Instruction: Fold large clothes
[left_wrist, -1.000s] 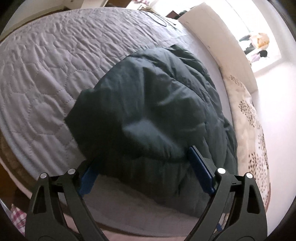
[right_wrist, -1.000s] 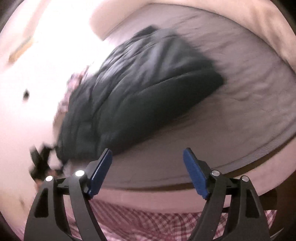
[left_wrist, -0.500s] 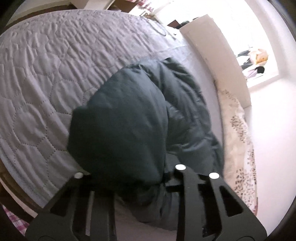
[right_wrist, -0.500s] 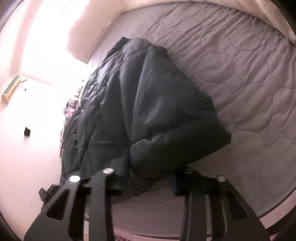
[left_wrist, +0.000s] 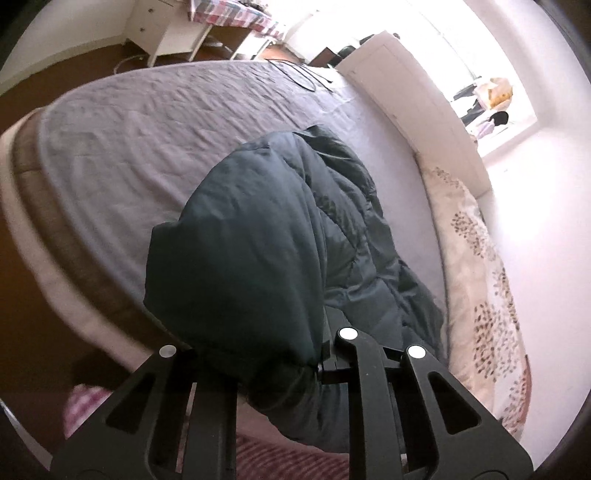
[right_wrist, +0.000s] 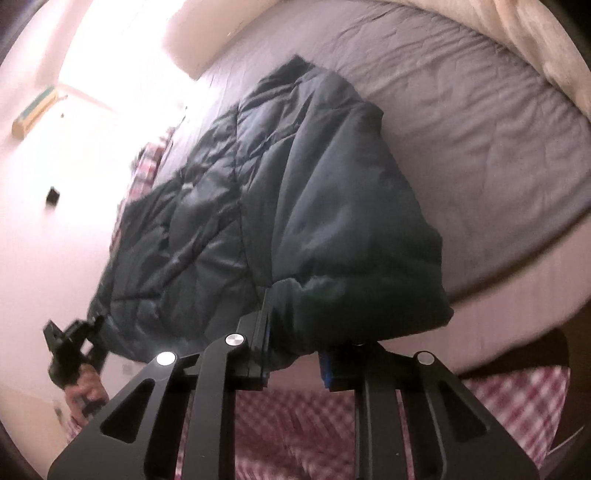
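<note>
Both grippers are clamped narrow on the near hem of a dark padded jacket (left_wrist: 258, 251): the left gripper (left_wrist: 258, 354) has its jaws buried in the fabric at one corner, and the right gripper (right_wrist: 295, 354) pinches the other corner, a sliver of blue pad showing beside the cloth. From the right wrist view, the left gripper (right_wrist: 70, 354) shows small at the jacket's far corner. The jacket lies along the grey quilted bed (left_wrist: 129, 122), its near end raised off the mattress and bulging over the fingertips, its far end resting flat beside the patterned pillow (left_wrist: 476, 266). I judge the step in hand to be the lengthwise fold, with the hem gripped and lifted. The next move calls for carrying both corners forward together, level with each other, and laying the hem over the far end so the edges meet squarely before letting go
</note>
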